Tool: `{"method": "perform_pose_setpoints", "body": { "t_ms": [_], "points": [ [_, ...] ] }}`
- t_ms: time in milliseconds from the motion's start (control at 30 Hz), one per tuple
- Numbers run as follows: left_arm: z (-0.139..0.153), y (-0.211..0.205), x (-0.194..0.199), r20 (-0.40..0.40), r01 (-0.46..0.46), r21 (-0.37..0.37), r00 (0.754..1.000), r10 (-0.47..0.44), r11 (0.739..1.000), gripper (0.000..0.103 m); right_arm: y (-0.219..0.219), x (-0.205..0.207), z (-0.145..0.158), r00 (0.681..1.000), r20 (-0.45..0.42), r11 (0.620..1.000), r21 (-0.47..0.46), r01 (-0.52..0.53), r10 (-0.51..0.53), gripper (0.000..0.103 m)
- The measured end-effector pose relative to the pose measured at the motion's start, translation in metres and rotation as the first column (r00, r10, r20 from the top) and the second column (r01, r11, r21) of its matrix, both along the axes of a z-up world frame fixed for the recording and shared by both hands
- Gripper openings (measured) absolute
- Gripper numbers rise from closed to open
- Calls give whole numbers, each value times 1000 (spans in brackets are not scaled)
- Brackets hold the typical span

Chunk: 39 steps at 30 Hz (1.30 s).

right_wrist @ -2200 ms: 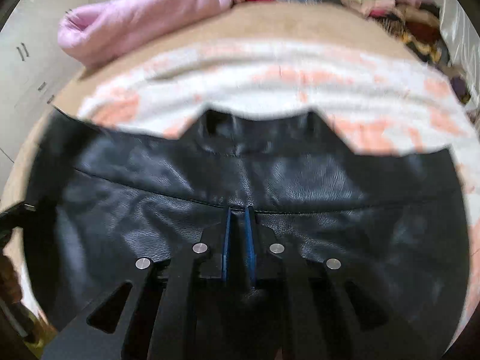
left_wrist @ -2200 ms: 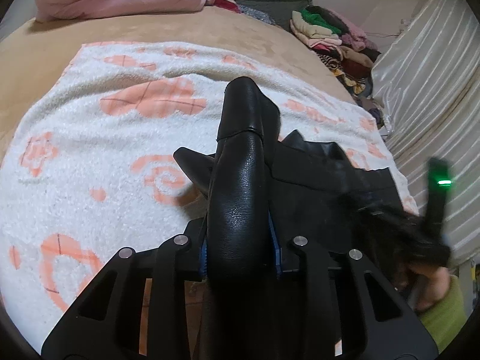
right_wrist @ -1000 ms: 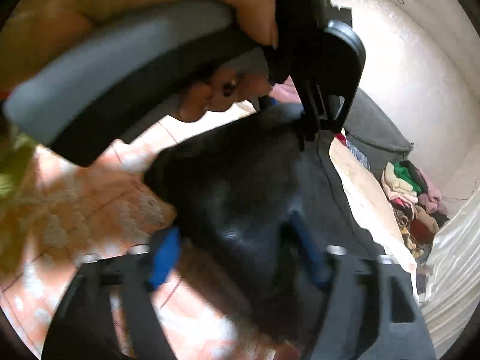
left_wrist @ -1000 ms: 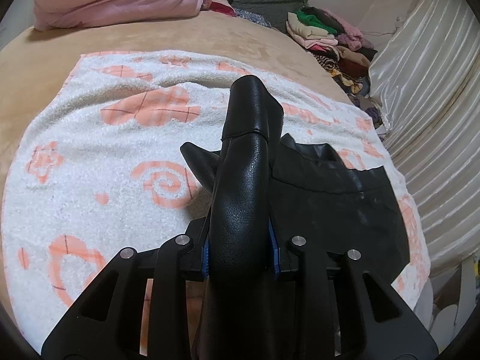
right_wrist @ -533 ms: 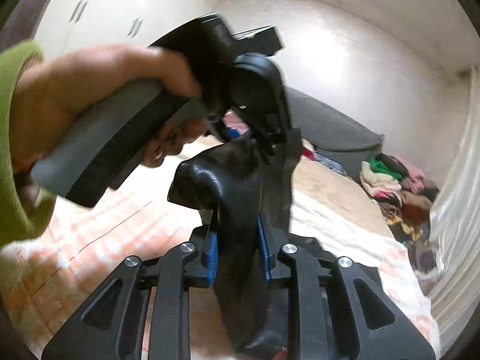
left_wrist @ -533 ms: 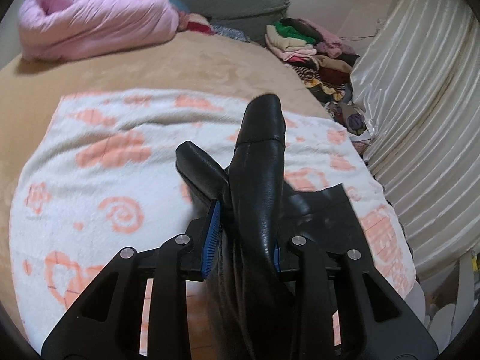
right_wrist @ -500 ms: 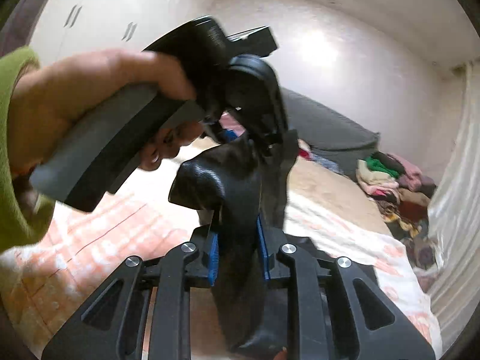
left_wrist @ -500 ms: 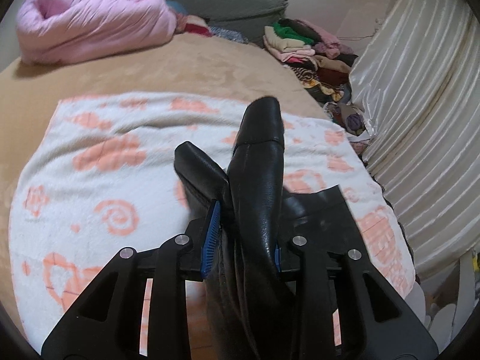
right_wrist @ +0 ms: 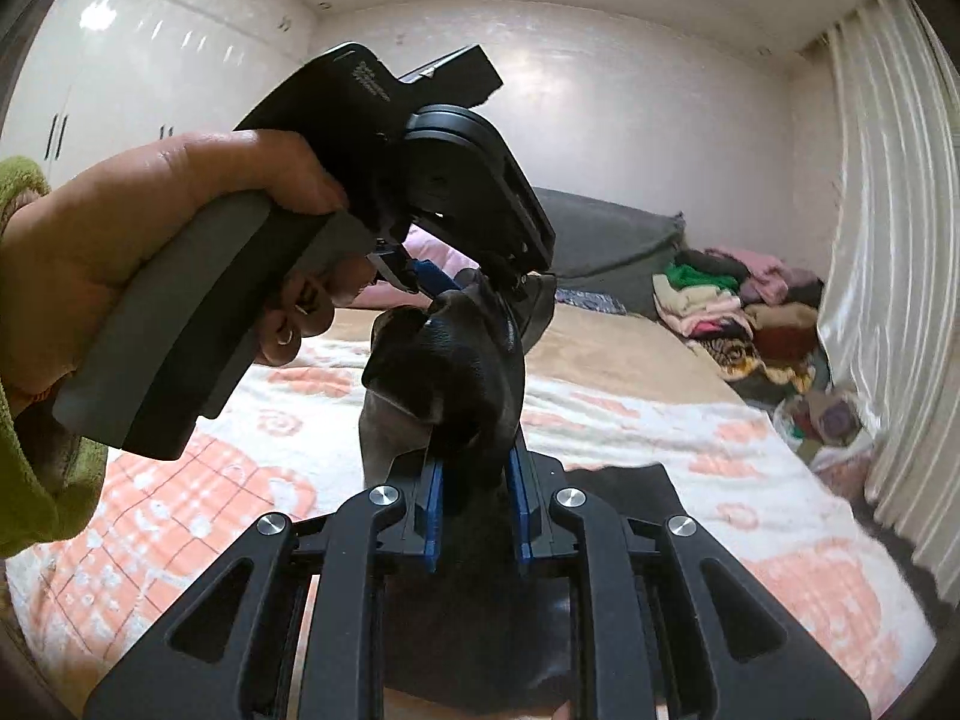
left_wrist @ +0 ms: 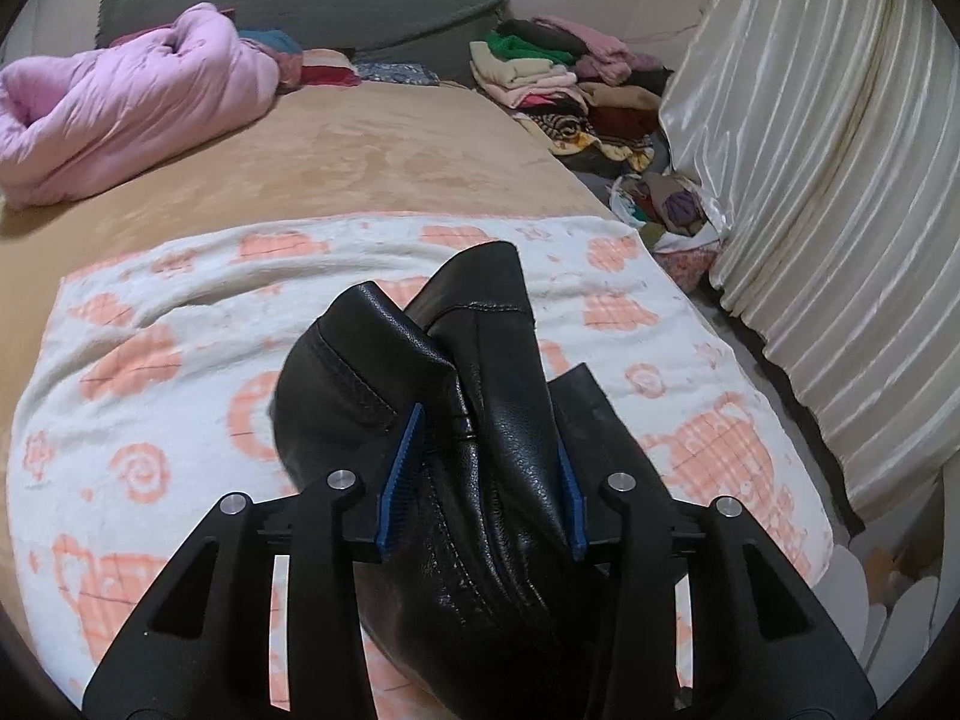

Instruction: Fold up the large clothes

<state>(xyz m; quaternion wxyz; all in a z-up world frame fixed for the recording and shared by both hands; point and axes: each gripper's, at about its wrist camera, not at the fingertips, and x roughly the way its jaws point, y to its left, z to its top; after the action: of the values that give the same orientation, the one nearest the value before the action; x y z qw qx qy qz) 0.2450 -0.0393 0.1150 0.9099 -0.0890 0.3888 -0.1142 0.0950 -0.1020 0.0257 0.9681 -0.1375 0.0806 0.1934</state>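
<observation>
A black leather garment [left_wrist: 492, 360] is bunched and lifted above the white-and-orange blanket [left_wrist: 180, 312]. In the left wrist view my left gripper [left_wrist: 483, 462] has the bunch filling the gap between its blue pads, and its jaws are opening. Seen from the right wrist, my right gripper [right_wrist: 474, 480] is shut on the same garment [right_wrist: 444, 372] just below. A hand in a green sleeve [right_wrist: 24, 192] holds the left gripper [right_wrist: 444, 288] over the bunch's top. The garment's lower part [right_wrist: 606, 480] trails toward the blanket.
The tan bed cover [left_wrist: 390, 144] lies beyond the blanket. A pink duvet [left_wrist: 120, 102] sits at the back left and a pile of folded clothes [left_wrist: 558, 72] at the back right. A shiny curtain [left_wrist: 810, 180] lines the right side, and white wardrobe doors [right_wrist: 120, 60] stand on the left.
Both grippers rose, lifting the garment off the blanket. The right gripper closed on the bunch and rolled upright. The left jaws now stand wider.
</observation>
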Motion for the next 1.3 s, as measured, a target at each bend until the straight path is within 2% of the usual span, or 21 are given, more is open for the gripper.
{"method": "perform_pose_setpoints", "body": {
  "t_ms": [200,300,400,467,500,567,633,700,733,767,800,833,867,900,1000,1033,1067,1100,1167,1233,1300],
  "points": [
    [-4,-39,12,-14,27,20,1000,-27,999,37,-30,7,-6,998,-65,997,75,28,-24,16],
    [-8,-54,16,-19,55,-16,998,-55,998,42,-48,14,-13,993,-115,993,110,47,-35,16],
    [-6,-58,13,16,51,-32,999,-50,998,57,-69,27,-24,978,-207,981,178,73,-35,16],
    [-8,-53,6,43,37,-19,998,-36,999,68,-88,39,-37,952,-306,962,254,105,-23,16],
    [-12,-47,3,42,23,-6,999,-23,1000,68,-97,45,-43,936,-351,951,285,121,-14,16],
    [-29,-35,-2,20,-12,25,1000,11,1000,71,-118,55,-57,897,-441,913,377,152,33,16],
    [-58,-20,-7,-38,-47,60,998,49,997,75,-130,64,-66,851,-515,872,458,174,101,17],
    [-96,-4,-10,-124,-72,68,989,80,995,75,-136,70,-69,817,-557,841,507,190,151,28],
    [-115,2,-11,-173,-68,49,982,76,996,75,-135,72,-66,804,-575,840,503,201,152,53],
    [-127,4,-12,-204,-65,26,977,69,998,74,-132,74,-61,798,-584,846,493,205,148,72],
    [-131,6,-13,-205,-70,20,976,73,997,74,-129,76,-53,798,-582,848,495,192,158,83],
    [-133,7,-14,-197,-71,20,978,74,997,74,-125,80,-42,803,-571,851,496,173,169,84],
    [-132,8,-15,-188,-70,18,980,73,997,74,-120,86,-31,806,-572,863,474,174,152,94],
    [-130,8,-15,-181,-73,15,981,74,997,74,-113,97,-21,794,-595,882,433,188,123,99],
    [-125,8,-15,-175,-72,20,982,75,997,74,-97,135,-12,739,-668,925,328,193,82,99],
    [-124,8,-15,-176,-72,13,982,73,997,74,-89,153,-15,705,-707,944,265,197,51,82],
    [-125,9,-15,-178,-70,8,982,70,998,74,-83,162,-17,698,-713,955,248,165,65,32],
    [-124,12,-16,-177,-69,-2,982,68,998,74,-78,166,-15,703,-705,962,248,115,98,26],
    [-116,21,-21,-162,-82,-38,984,75,996,75,-72,162,2,758,-644,973,225,58,104,24],
    [-105,30,-24,-130,-92,-70,988,82,993,75,-77,150,29,811,-563,966,257,-10,158,24],
    [-98,34,-24,-121,-88,-92,990,77,992,80,-92,145,48,849,-501,959,282,-23,168,24]
  ]
}}
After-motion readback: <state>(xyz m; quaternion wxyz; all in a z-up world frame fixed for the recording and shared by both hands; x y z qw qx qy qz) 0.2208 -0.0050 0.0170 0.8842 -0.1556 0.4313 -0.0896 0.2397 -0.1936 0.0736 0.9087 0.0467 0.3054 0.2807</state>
